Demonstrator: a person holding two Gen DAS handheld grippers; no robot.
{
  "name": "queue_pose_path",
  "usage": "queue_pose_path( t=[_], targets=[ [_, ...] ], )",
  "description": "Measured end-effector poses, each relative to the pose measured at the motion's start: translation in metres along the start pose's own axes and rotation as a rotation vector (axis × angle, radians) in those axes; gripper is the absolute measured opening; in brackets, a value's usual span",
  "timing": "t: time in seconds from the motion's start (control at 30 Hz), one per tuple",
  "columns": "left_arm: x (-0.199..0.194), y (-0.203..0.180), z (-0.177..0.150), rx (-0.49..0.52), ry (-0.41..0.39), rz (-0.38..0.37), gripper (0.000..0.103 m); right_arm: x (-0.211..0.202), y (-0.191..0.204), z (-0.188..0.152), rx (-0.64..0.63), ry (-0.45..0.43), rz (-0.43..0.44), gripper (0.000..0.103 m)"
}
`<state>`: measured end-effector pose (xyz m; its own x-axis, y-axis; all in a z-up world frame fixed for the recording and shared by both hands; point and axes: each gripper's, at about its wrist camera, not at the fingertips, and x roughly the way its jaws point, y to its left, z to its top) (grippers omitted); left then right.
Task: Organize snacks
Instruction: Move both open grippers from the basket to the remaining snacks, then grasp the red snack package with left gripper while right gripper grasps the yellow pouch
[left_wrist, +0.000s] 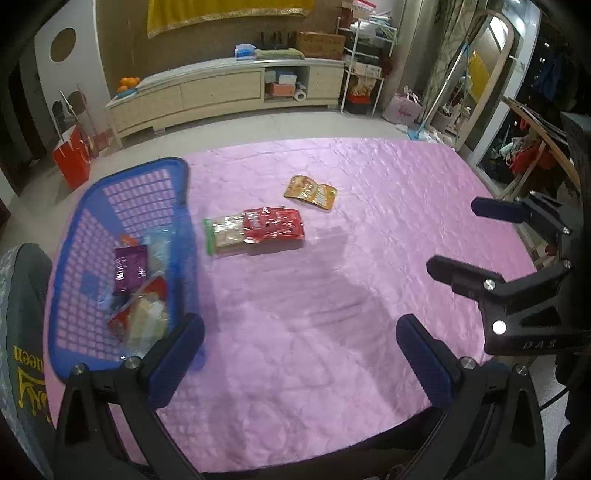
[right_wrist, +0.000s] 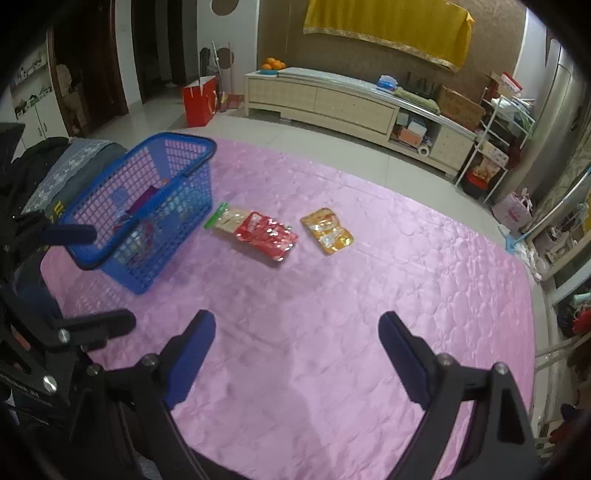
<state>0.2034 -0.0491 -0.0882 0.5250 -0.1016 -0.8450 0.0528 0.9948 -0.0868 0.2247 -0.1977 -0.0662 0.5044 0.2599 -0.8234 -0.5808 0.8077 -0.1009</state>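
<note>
A blue basket (left_wrist: 173, 173) (right_wrist: 184, 192) stands at the left of the pink cloth (left_wrist: 332, 295) (right_wrist: 314, 314), with a purple packet (left_wrist: 129, 267) and other snack packets inside. Beside it on the cloth lie a clear cracker packet with a green edge (left_wrist: 225, 236) (right_wrist: 227, 219), a red packet (left_wrist: 275, 229) (right_wrist: 266, 236) overlapping it, and an orange packet (left_wrist: 310, 192) (right_wrist: 327, 229) farther right. My left gripper (left_wrist: 299, 339) (right_wrist: 81, 273) is open and empty near the basket's front corner. My right gripper (right_wrist: 297, 332) (left_wrist: 461, 236) is open and empty over bare cloth.
A grey cushion with yellow lettering (left_wrist: 22, 332) (right_wrist: 70, 162) sits left of the basket. Beyond the cloth are a tiled floor, a long low cabinet (left_wrist: 221, 92) (right_wrist: 332, 99), a red bag (left_wrist: 72, 158) (right_wrist: 199, 99) and a white shelf rack (left_wrist: 365, 62) (right_wrist: 495, 147).
</note>
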Motion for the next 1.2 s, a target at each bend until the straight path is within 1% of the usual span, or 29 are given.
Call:
queue_pose_path(
  t=[0.07,0.2,0.3,0.37,0.43,0.5,0.53,0.6,0.67,0.73,0.9,1.07,1.2],
  targets=[
    [0.011,-0.004,0.006,-0.013,0.014,0.001,0.103,0.007,-0.008,0.001,-0.015,0.002,0.005,0.092],
    [0.035,-0.009,0.017,-0.078,0.038,-0.014,0.103,0.024,-0.025,0.005,-0.042,0.008,-0.033,0.092],
    [0.054,-0.012,0.025,-0.121,0.057,-0.02,0.103,0.04,-0.039,0.007,-0.055,0.041,-0.063,0.092],
    [0.068,-0.016,0.03,-0.141,0.076,-0.019,0.099,0.051,-0.05,0.007,-0.041,0.064,-0.084,0.092],
    [0.082,-0.02,0.036,-0.148,0.096,-0.012,0.09,0.062,-0.064,0.006,-0.007,0.085,-0.088,0.092],
    [0.099,-0.024,0.042,-0.154,0.118,0.011,0.085,0.072,-0.074,0.006,0.027,0.105,-0.08,0.092],
    [0.108,-0.023,0.045,-0.162,0.13,0.021,0.079,0.08,-0.079,0.006,0.046,0.118,-0.064,0.092],
    [0.125,-0.018,0.05,-0.203,0.157,0.048,0.073,0.095,-0.085,0.005,0.063,0.141,-0.053,0.092],
    [0.144,-0.008,0.053,-0.272,0.193,0.061,0.067,0.11,-0.085,0.004,0.048,0.167,-0.061,0.092],
    [0.157,0.001,0.054,-0.326,0.214,0.059,0.059,0.125,-0.087,0.002,0.039,0.192,-0.068,0.092],
    [0.182,0.019,0.061,-0.392,0.235,0.091,0.059,0.152,-0.089,0.006,0.051,0.247,-0.022,0.092],
    [0.191,0.032,0.07,-0.445,0.216,0.067,0.059,0.163,-0.085,0.008,0.05,0.261,-0.005,0.092],
    [0.196,0.042,0.075,-0.512,0.184,0.051,0.059,0.164,-0.08,0.004,0.05,0.273,0.007,0.092]
  ],
)
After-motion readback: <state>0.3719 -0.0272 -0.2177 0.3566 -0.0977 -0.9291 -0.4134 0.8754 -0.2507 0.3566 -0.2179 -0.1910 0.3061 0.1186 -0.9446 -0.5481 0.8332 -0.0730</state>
